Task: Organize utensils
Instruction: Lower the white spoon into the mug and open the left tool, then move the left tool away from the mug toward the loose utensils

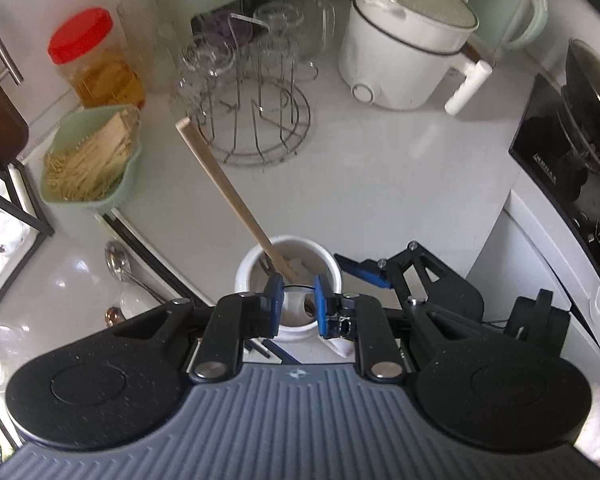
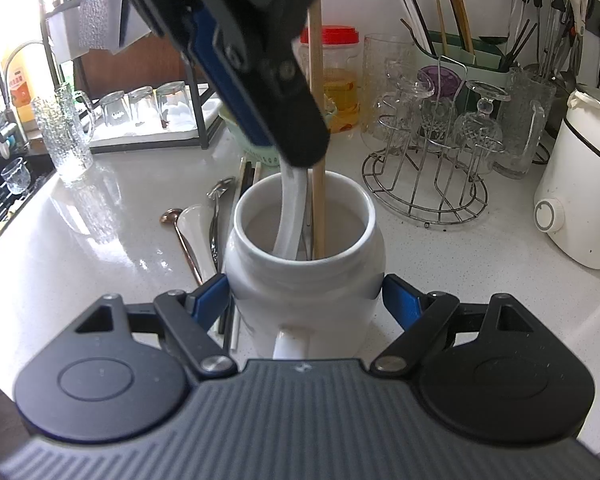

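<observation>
A white ceramic jar [image 2: 303, 280] stands on the counter with a wooden chopstick [image 2: 317, 184] and a white spoon [image 2: 292, 216] inside. My right gripper [image 2: 303, 296] is closed around the jar's body. My left gripper [image 1: 296, 300] hovers right above the jar's mouth [image 1: 252, 268], jaws narrowly apart around the white spoon's handle [image 1: 296, 308]. The chopstick [image 1: 228, 188] leans up to the left. The left gripper also shows from above in the right wrist view [image 2: 300, 148]. Loose spoons [image 2: 196, 232] and chopsticks [image 2: 246, 176] lie on the counter left of the jar.
A wire glass rack [image 2: 427, 168] stands back right, a white electric pot [image 2: 579, 184] at far right. A green bowl of sticks [image 1: 88, 160] and a red-lidded jar [image 1: 96, 64] are left. A stove [image 1: 571, 152] is right. Glasses stand near the sink [image 2: 68, 132].
</observation>
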